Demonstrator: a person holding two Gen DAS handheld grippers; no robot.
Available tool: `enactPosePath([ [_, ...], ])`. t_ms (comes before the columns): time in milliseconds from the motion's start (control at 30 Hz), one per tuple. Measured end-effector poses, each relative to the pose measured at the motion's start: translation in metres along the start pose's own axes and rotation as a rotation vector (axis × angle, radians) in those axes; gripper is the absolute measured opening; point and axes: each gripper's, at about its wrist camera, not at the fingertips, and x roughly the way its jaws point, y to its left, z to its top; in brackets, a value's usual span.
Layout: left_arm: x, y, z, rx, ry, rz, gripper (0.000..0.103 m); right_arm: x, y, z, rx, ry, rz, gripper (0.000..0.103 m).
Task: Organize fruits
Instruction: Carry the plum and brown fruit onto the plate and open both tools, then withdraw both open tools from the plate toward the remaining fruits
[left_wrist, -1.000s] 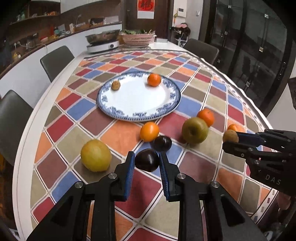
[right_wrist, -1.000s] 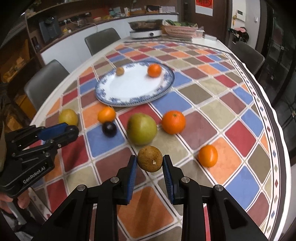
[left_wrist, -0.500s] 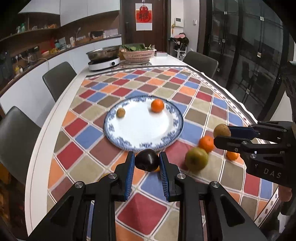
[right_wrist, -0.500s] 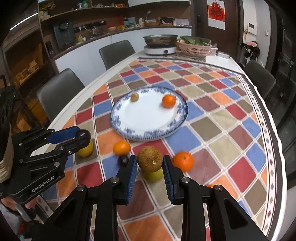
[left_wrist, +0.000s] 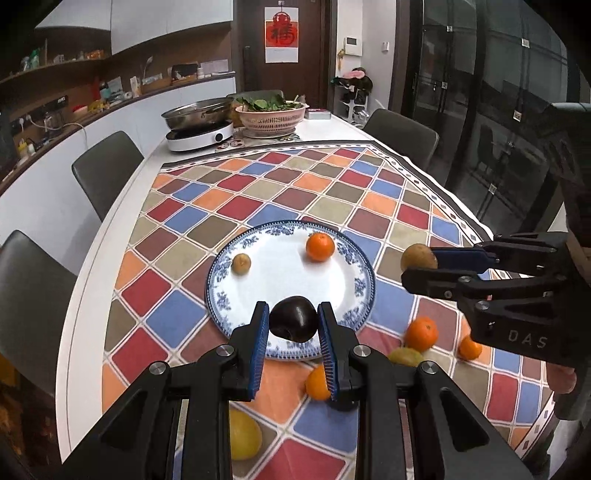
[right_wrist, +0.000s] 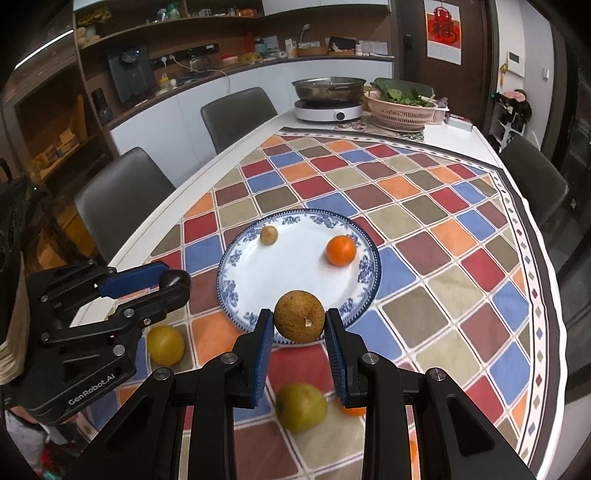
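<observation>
My left gripper (left_wrist: 293, 321) is shut on a dark plum (left_wrist: 293, 319) and holds it above the near rim of the blue-and-white plate (left_wrist: 354, 291). My right gripper (right_wrist: 299, 321) is shut on a brown round fruit (right_wrist: 299, 320), also raised over the plate's (right_wrist: 236, 258) near edge. The plate holds an orange (left_wrist: 320, 247) and a small brown fruit (left_wrist: 241, 263). The right gripper shows in the left wrist view (left_wrist: 421, 264), the left gripper in the right wrist view (right_wrist: 173, 282).
Loose fruit lies on the checked tablecloth: a yellow fruit (right_wrist: 165, 344), a green apple (right_wrist: 301, 406), oranges (left_wrist: 421, 333) (left_wrist: 470, 348) (left_wrist: 317, 384). A hotplate with pan (left_wrist: 199, 129) and a pink basket (left_wrist: 271, 116) stand at the far end. Chairs (left_wrist: 107, 170) line the sides.
Both grippers have risen and moved forward toward the plate, each carrying its fruit. The loose fruit on the cloth now lies below and behind the fingertips.
</observation>
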Motion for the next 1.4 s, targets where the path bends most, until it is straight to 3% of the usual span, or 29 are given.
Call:
enactPosePath([
  [367, 0.046, 0.027, 0.025, -0.069, 0.047, -0.022, 0.027, 0.047, -0.011, 0.033, -0.005, 0.05, -0.014, 0.029],
  [667, 0.097, 0.04, 0.034, -0.057, 0.149, 0.001, 0.027, 0.09, -0.014, 0.048, -0.013, 0.121, 0.005, 0.029],
  [900, 0.126, 0.052, 0.035, -0.083, 0.226, -0.03, 0.027, 0.12, -0.019, 0.05, 0.008, 0.176, 0.014, 0.029],
  [1167, 0.137, 0.054, 0.035, -0.076, 0.269, -0.032, 0.029, 0.133, -0.02, 0.053, 0.016, 0.204, 0.021, 0.03],
  [1267, 0.131, 0.054, 0.035, -0.069, 0.256, -0.006, 0.037, 0.132, -0.021, 0.054, 0.023, 0.198, 0.014, 0.042],
  [1400, 0.113, 0.052, 0.037, -0.059, 0.218, 0.014, 0.039, 0.12, -0.023, 0.054, 0.034, 0.171, 0.0, 0.043],
])
